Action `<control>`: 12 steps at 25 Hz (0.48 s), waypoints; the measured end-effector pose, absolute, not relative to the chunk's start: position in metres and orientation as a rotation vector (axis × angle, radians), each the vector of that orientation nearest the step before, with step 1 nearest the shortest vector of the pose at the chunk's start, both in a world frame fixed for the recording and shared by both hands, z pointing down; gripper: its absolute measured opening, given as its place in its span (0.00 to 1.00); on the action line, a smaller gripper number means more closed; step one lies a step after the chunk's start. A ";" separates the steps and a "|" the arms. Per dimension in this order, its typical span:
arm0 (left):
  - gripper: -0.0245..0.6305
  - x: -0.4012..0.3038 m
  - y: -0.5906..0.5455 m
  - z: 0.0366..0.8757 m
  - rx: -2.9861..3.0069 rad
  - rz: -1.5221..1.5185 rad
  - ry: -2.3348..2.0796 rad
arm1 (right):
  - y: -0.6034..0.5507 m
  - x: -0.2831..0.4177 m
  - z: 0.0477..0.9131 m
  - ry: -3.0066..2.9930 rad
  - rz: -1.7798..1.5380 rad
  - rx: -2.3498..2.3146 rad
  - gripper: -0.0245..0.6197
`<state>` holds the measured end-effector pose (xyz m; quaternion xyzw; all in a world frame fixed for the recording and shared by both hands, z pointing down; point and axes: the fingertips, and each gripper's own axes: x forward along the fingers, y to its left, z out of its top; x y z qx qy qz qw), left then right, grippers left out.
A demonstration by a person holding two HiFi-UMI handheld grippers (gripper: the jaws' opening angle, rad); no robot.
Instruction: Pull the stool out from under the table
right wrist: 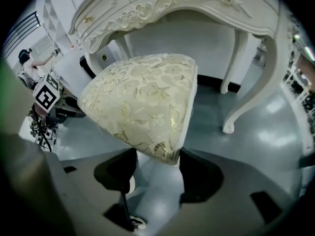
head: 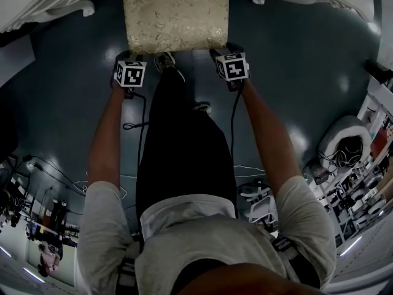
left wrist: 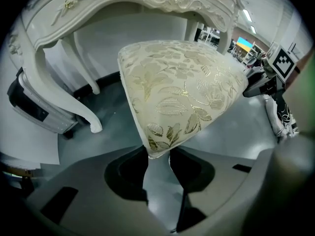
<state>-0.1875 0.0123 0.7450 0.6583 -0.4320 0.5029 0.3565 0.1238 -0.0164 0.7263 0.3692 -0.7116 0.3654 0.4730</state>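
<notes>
At two near corners of the stool (head: 175,17), I am gripping with the left tongs (left wrist: 158,155) and right tongs (right wrist: 155,157), each clamped on its corner for a square, even pull. The stool is standing on the floor (head: 295,72), largely forward of the tabletop (right wrist: 197,4).

The left arm (head: 107,146) and the right arm (head: 267,140) stretch forward, bare below short sleeves and roughly parallel. The left gripper (left wrist: 158,161) points steeply down, its jaws closed on the stool (head: 175,17) corner between them. The right gripper (right wrist: 155,163) clamps the other near corner the same way.
</notes>
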 end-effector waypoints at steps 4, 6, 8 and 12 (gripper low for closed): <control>0.25 -0.184 0.017 0.744 1.709 1.301 -1.096 | -0.012 0.127 0.724 -1.731 0.894 0.900 0.48; 0.25 -0.188 0.014 0.744 1.703 1.302 -1.123 | -0.017 0.123 0.725 -1.743 0.892 0.913 0.48; 0.25 -0.188 0.010 0.746 1.689 1.300 -1.157 | -0.019 0.123 0.726 -1.757 0.883 0.908 0.48; 0.25 -0.186 0.016 0.749 1.675 1.330 -1.112 | -0.011 0.129 0.728 -1.785 0.912 0.868 0.48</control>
